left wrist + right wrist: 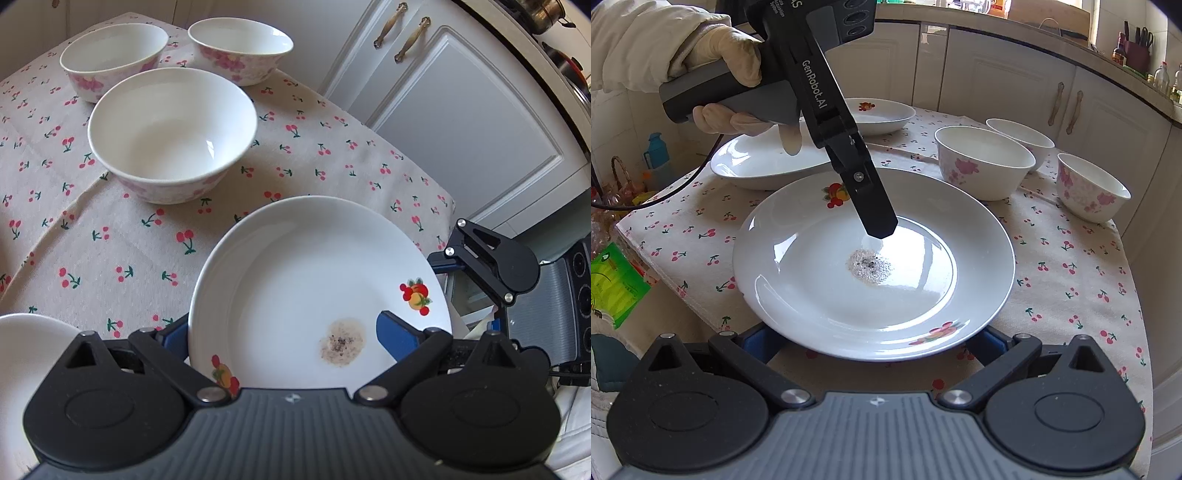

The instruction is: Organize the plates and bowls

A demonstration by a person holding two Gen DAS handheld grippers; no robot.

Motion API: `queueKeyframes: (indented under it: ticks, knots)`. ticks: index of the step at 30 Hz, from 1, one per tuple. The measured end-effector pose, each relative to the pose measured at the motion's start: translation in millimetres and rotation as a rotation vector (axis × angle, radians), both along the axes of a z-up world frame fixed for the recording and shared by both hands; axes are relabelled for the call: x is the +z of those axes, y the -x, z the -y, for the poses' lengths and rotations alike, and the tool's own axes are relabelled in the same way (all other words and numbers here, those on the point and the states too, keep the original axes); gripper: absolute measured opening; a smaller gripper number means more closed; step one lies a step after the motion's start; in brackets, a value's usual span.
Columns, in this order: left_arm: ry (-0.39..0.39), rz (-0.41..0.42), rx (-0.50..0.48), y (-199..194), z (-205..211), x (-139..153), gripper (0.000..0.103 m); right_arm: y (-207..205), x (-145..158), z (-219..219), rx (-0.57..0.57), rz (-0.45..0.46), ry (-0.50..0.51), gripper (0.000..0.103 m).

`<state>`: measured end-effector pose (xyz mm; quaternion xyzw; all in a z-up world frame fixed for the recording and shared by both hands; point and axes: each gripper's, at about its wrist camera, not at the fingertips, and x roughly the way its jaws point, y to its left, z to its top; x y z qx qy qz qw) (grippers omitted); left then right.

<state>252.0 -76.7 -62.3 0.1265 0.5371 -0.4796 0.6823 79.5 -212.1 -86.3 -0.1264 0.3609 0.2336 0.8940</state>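
1. Nearest in the right wrist view, the right gripper (pixel 870 341) has its jaws spread wide and released. Its blue pads (pixel 757 345) tuck under the near rim of the soiled plate (pixel 812 295); I cannot tell whether they touch it.
2. The soiled plate lies on the cherry-print cloth (pixel 1071 266) at the near edge of the surface. It holds only a speckled grey-brown stain (pixel 870 267) near its middle, and fruit motifs mark its rim.
3. The left wrist view shows the left gripper (pixel 282 325) with its jaws wide and released. One pad sits outside the plate's left rim and the other is over the well, just beside the stain.
4. Only the right wrist view shows the gloved hand (pixel 738 59) that holds the left gripper, whose one visible black finger slants down towards the well.
5. Only the left wrist view shows the right gripper from the side, at the plate's right rim.
6. Beyond, the right wrist view shows an empty oval dish (pixel 768 166) and a farther fruit-motif plate (pixel 882 118), also empty.
7. Three pink-flowered bowls (pixel 984 162) stand close together to the right, all empty.
8. Farthest are the white cabinet doors (pixel 1008 85). A blue flask (pixel 657 151) shows only in the right wrist view, and a metal pot (pixel 546 11) only in the left.
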Motion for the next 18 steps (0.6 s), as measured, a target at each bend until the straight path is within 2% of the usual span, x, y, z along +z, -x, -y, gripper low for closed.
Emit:
queueKeyframes:
  ticks: [18]
  knots:
    - [0.052, 0.041, 0.058, 3, -24, 22, 0.098, -12, 19, -8, 0.037, 0.019, 0.007, 0.103]
